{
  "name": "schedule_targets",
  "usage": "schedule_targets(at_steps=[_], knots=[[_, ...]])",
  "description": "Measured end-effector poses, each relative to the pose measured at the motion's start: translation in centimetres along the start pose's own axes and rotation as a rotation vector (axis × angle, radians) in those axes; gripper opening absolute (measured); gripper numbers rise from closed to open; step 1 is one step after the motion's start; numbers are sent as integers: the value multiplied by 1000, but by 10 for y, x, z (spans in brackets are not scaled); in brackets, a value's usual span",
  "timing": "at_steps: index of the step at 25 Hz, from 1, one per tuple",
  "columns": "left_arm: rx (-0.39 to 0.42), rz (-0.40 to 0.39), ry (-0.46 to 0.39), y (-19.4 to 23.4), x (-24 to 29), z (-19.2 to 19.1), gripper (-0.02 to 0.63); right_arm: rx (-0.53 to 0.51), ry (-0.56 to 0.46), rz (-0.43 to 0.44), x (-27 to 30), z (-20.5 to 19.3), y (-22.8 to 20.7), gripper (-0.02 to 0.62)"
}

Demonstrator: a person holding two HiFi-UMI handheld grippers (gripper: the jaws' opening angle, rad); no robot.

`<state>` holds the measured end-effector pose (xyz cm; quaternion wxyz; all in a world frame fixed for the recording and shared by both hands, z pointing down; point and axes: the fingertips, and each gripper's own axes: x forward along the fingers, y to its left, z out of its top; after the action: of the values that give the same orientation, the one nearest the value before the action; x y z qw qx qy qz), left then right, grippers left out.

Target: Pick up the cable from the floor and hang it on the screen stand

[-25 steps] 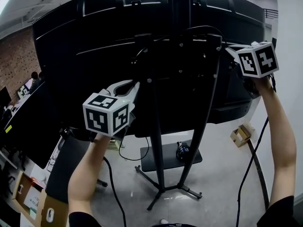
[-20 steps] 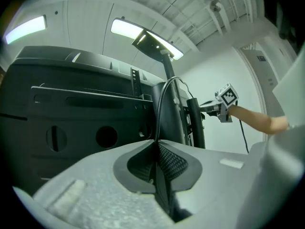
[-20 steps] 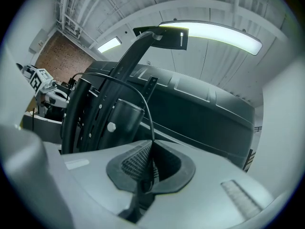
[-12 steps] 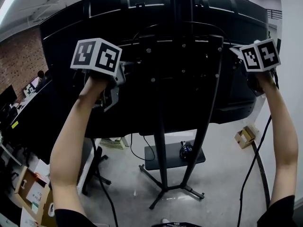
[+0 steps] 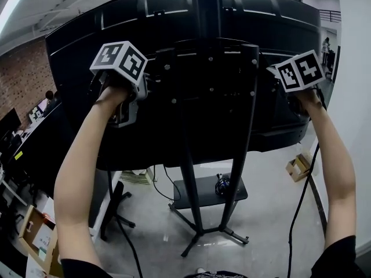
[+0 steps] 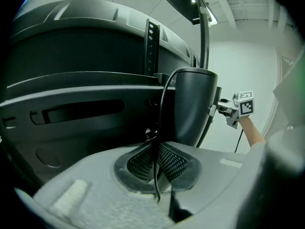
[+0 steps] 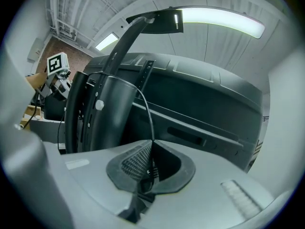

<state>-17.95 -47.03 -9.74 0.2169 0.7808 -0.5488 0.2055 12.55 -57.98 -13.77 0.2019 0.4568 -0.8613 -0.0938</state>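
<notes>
Left gripper (image 6: 157,163) jaws pinched on a thin black cable (image 6: 163,99), cable arching up over the black stand (image 6: 193,104), dark screen (image 6: 71,46) back behind, right gripper (image 6: 220,108) beyond the stand

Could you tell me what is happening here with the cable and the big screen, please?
A person stands behind the large screen, arms raised, a hand-held gripper in each hand. The left hand-held gripper and the right hand-held gripper are each shut on a thin black cable, which arcs between them over the top of the screen stand. Neither has let go yet.
</notes>
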Motion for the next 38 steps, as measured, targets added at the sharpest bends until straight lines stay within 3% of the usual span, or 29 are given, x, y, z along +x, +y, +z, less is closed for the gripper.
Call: schedule_targets(at_steps=[5, 8, 12, 17, 20, 22, 29, 31, 34, 38], knots=[[43, 45, -6, -2, 2, -1, 20, 16, -4, 66, 7, -12, 15, 17], [38, 38, -61, -3, 3, -4, 21, 40, -79, 108, 9, -21, 35, 15], [42, 60, -126, -3, 4, -6, 21, 41, -182, 49, 11, -20, 41, 15], [215, 208, -294, -4, -4, -4, 28, 52, -263, 8, 7, -21, 38, 32], [278, 303, -355, -1, -6, -19, 97, 38, -304, -33, -2, -30, 40, 67], [244, 313, -392, 1, -8, -31, 117, 57, -338, -36, -11, -36, 43, 99], [163, 323, -474, -15, -11, -82, 114, 76, -412, -41, -40, -68, 63, 81], [140, 304, -480, -26, -5, -102, 112, 83, -399, -11, -45, -83, 81, 60], [139, 295, -481, -47, 4, -130, 35, 67, -371, 23, -55, -104, 111, 27], [118, 206, -508, -88, 11, -157, 35, 56, -351, 64, -77, -123, 151, 6]])
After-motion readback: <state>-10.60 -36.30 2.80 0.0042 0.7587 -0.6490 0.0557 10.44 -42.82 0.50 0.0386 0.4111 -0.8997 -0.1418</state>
